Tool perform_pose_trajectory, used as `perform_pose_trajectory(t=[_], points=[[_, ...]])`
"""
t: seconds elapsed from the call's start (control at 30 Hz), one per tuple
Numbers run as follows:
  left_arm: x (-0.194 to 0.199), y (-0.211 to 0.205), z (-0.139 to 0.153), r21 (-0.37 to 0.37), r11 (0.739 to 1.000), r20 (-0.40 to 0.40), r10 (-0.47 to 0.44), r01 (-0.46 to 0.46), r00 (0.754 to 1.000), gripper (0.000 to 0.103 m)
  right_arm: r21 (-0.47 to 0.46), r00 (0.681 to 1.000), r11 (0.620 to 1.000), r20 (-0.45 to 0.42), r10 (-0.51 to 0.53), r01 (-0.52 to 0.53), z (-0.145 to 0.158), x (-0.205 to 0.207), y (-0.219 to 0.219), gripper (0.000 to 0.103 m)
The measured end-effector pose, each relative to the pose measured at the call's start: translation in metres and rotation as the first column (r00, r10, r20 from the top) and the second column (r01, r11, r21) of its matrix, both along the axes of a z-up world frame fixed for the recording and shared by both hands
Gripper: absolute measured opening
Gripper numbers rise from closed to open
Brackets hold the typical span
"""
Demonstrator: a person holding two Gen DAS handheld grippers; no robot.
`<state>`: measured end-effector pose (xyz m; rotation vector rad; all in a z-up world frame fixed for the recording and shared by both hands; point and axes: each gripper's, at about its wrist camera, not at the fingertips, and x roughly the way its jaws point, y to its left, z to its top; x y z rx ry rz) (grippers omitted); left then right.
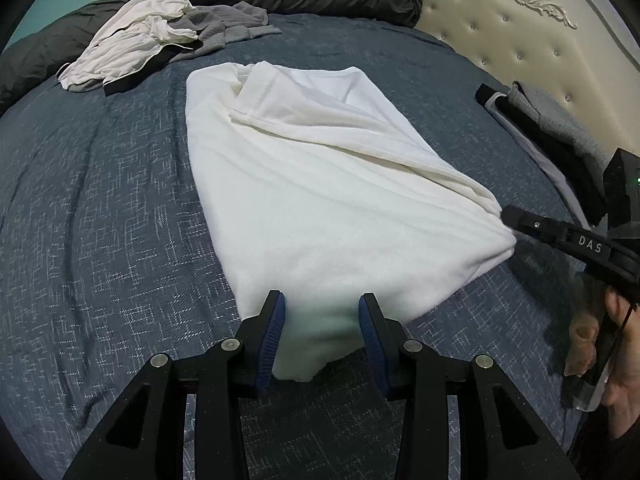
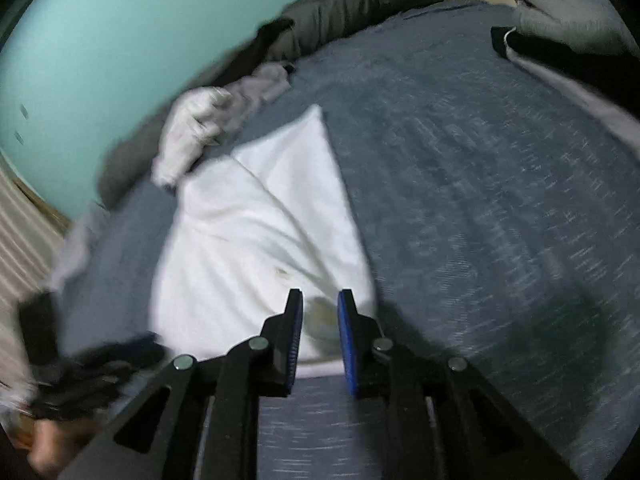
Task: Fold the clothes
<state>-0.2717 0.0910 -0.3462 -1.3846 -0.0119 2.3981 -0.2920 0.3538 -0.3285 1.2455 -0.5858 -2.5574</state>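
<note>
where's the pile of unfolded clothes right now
In the left wrist view the unfolded pile lies upper left on the bed, beyond the white garment.

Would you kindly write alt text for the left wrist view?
A folded white garment lies on a blue bedspread, its near corner between the open left tool. The right tool meets its right corner; unfolded clothes lie behind.

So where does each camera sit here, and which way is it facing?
Left wrist: on the left gripper, looking down along its fingers over the white garment toward the headboard; the right gripper and a hand show at right.
Right wrist: on the right gripper, angled down across the garment's corner toward the teal wall; blurred, a hand at lower left.
Shared: garment, blue bedspread, clothes pile.
</note>
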Motion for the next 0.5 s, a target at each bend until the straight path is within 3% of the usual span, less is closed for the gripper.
perform_pose_trajectory(t=[0.07, 0.13, 0.23, 0.37, 0.5], points=[[0.001, 0.000, 0.001, 0.002, 1.000, -0.002, -0.001, 0.001, 1.000, 0.042, 0.043, 1.000, 0.999, 0.003, -0.004, 0.004, -0.001, 0.000, -0.002, 0.017], [0.002, 0.000, 0.001, 0.002, 1.000, -0.003, -0.003, 0.003, 1.000, 0.042, 0.053, 0.998, 0.999, -0.055, -0.001, 0.004, 0.011, 0.005, -0.001, 0.017], [0.003, -0.002, 0.001, 0.007, 1.000, -0.002, -0.003, 0.003, 1.000, 0.043, 0.088, 0.993, 0.994, -0.100, 0.070, -0.061, 0.021, 0.007, -0.012, 0.017], [0.003, -0.002, 0.001, 0.012, 1.000, -0.002, -0.003, 0.003, 1.000, 0.043, 0.087, 0.993, 0.989, -0.019, 0.119, -0.117, 0.003, -0.001, -0.023, 0.017], [0.003, -0.002, 0.001, 0.014, 1.000, -0.002, -0.004, 0.004, 1.000, 0.043, 0.143, 0.995, 0.985, 0.025, 0.092, -0.094, -0.010, -0.005, -0.021, 0.017]])
